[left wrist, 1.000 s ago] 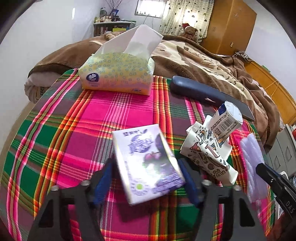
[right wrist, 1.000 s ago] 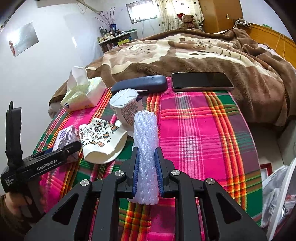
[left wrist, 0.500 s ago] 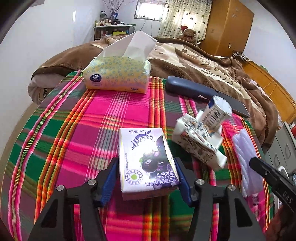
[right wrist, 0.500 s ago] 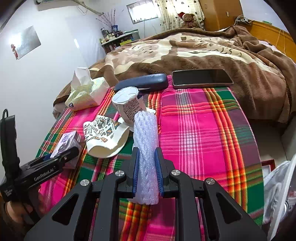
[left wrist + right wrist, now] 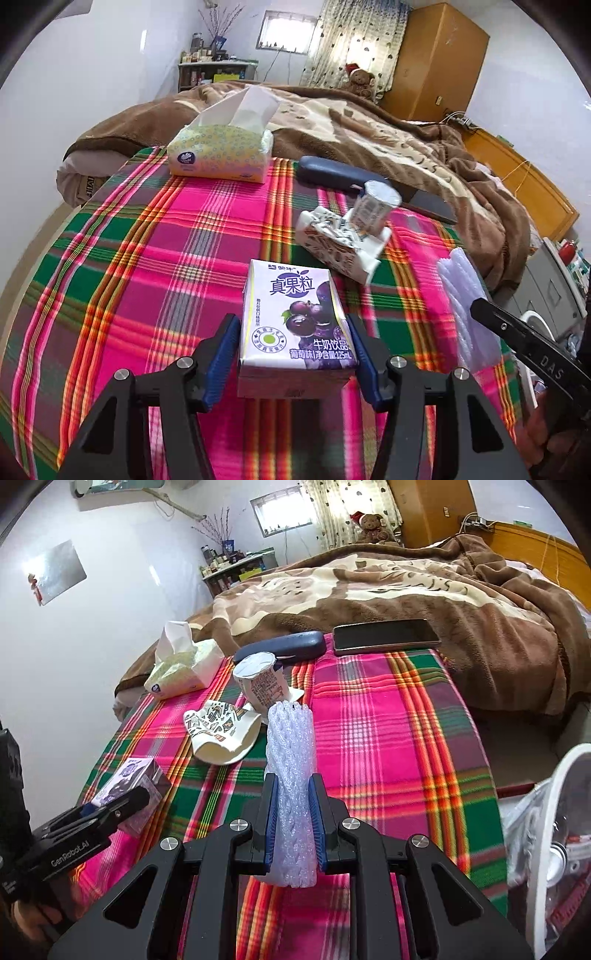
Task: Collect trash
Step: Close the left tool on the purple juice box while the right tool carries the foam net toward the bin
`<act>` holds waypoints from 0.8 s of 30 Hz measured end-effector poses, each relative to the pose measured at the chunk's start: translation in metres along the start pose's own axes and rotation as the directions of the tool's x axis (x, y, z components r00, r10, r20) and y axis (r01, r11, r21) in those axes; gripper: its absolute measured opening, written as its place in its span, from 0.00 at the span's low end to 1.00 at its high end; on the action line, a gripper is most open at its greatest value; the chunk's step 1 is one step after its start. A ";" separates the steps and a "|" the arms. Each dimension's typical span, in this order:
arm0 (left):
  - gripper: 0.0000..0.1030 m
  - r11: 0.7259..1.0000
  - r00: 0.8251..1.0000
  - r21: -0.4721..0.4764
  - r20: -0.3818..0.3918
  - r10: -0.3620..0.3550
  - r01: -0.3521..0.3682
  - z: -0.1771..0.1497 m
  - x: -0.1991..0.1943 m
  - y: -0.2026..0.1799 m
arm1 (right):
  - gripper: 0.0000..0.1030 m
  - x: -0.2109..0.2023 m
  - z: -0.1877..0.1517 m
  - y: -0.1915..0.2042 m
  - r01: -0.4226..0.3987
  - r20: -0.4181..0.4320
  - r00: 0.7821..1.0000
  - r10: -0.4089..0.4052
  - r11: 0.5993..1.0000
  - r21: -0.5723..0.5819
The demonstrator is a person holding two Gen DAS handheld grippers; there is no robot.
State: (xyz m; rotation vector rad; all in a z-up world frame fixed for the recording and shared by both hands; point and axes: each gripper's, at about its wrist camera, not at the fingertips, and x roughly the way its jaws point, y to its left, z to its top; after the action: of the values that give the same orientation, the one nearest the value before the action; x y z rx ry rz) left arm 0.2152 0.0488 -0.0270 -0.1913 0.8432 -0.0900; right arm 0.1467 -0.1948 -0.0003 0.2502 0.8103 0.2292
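Note:
My left gripper (image 5: pixel 293 326) is shut on a purple milk drink carton (image 5: pixel 295 314), held a little above the plaid cloth (image 5: pixel 147 258), with a blue pad on each side. From the right wrist the same carton (image 5: pixel 127 779) shows at the lower left. My right gripper (image 5: pixel 292 786) is shut on a white foam net roll (image 5: pixel 291 738), which sticks out past its fingertips. That foam roll (image 5: pixel 461 291) also appears at the right edge of the left wrist view. A crushed patterned paper cup (image 5: pixel 221 731) and a small yoghurt cup (image 5: pixel 262 683) lie mid-table.
A tissue pack (image 5: pixel 221 155), a dark blue glasses case (image 5: pixel 340 173) and a phone (image 5: pixel 386 635) lie along the far edge, against a bed with a brown blanket (image 5: pixel 480 602). A white bin with a bag (image 5: pixel 554 830) stands off the table's right side.
The left jaws came in onto the carton, which squared up between the pads and lifted as the hand drew back. The right gripper drew back with the foam; the white bin came into view.

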 end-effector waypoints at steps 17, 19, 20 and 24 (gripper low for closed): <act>0.56 0.989 0.994 0.120 0.064 -0.094 0.086 -0.018 -0.055 -0.073 | 0.17 -0.066 -0.014 -0.044 0.058 0.106 0.992 -0.065 0.996 0.067; 0.56 0.984 0.991 0.146 0.069 -0.111 0.100 -0.019 -0.059 -0.089 | 0.17 -0.074 -0.015 -0.054 0.070 0.117 0.990 -0.079 0.994 0.084; 0.56 0.982 0.990 0.155 0.070 -0.122 0.110 -0.020 -0.059 -0.094 | 0.17 -0.076 -0.016 -0.058 0.075 0.121 0.989 -0.086 0.993 0.091; 0.56 0.970 0.985 0.196 0.062 -0.161 0.146 -0.025 -0.060 -0.125 | 0.17 -0.092 -0.020 -0.080 0.102 0.139 0.983 -0.120 0.987 0.128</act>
State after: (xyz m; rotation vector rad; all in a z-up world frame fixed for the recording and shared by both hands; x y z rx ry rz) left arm 0.1562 -0.0679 0.0263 -0.0786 0.7370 -0.3057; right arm 0.0786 -0.2947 0.0246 0.3300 0.6909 0.0562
